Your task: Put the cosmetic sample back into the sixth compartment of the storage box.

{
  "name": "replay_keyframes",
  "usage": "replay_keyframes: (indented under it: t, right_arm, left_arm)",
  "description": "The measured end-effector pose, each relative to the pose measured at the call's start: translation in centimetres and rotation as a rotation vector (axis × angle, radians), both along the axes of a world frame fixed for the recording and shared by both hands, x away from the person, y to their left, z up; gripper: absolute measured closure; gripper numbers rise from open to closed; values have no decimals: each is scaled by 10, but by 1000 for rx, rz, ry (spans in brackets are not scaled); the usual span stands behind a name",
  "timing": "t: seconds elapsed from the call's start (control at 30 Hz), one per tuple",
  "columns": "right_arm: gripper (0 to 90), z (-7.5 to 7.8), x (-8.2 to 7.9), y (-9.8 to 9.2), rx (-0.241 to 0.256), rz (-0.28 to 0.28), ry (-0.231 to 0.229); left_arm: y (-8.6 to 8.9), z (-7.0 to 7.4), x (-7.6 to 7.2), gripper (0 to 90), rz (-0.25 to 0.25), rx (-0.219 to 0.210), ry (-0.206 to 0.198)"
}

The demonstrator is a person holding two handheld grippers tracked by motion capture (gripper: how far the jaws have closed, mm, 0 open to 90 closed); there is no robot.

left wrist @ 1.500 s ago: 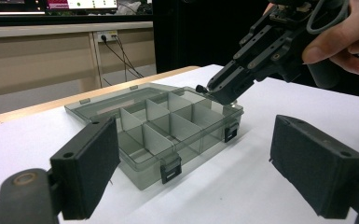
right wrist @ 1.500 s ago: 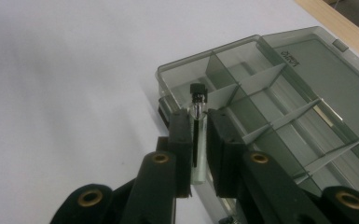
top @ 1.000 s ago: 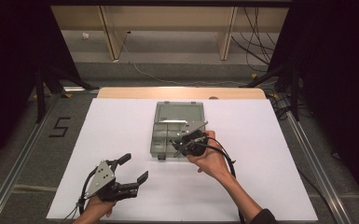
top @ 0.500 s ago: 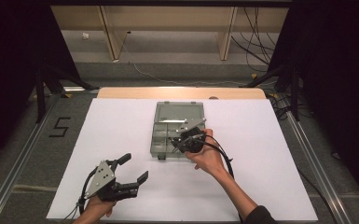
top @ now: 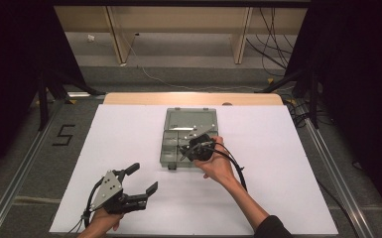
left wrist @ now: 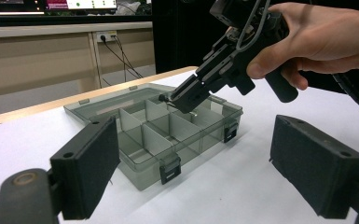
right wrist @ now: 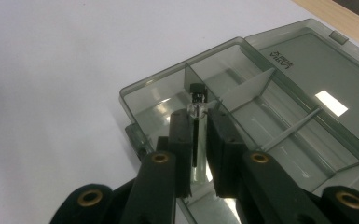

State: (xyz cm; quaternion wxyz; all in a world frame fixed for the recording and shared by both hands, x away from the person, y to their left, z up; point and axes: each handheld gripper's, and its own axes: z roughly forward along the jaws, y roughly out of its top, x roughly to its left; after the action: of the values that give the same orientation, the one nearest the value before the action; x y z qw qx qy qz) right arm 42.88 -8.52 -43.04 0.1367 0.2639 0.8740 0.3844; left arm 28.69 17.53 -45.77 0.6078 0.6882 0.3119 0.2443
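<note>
1. Table [top: 278, 163]: white top, a wooden strip along its far edge. Your forearms come in from the near side.
2. Organizer box [top: 171, 148]: smoky clear plastic, lying open at mid-table, lid [top: 190, 119] folded flat on the far side. Dividers split the tray into compartments, and two black latches sit on its near wall [left wrist: 170, 169].
3. Your left gripper [top: 141, 184]: near the front-left corner of the table, well apart from the box, jaws spread wide with nothing between them.
4. Your right gripper [top: 182, 150]: over the tray, tilted down into it, jaws drawn nearly together on a small part.
5. Small screw [right wrist: 197, 95]: dark head poking out past your right gripper's fingertips, the shaft pinched between them, held above a compartment at the tray's corner. You cannot tell whether it touches the floor of the compartment.
</note>
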Motion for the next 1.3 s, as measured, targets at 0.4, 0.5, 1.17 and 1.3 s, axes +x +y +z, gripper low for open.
replay_keyframes:
  t: [0.4,0.5,1.17,1.3]
  right_arm:
    - [807,-5,3,7,-22,9,21]
    - [807,-8,6,7,-14,-7,11]
    - [575,-6,10,2,25,-64,25]
    - [488,1,10,-3,38,-63,19]
  left_arm:
    - [0,0,0,151,-2,0,-2]
    - [0,0,0,151,-2,0,-3]
    - [0,0,0,151,-3,-1,-1]
    - [0,1,-1,151,-3,-2,-4]
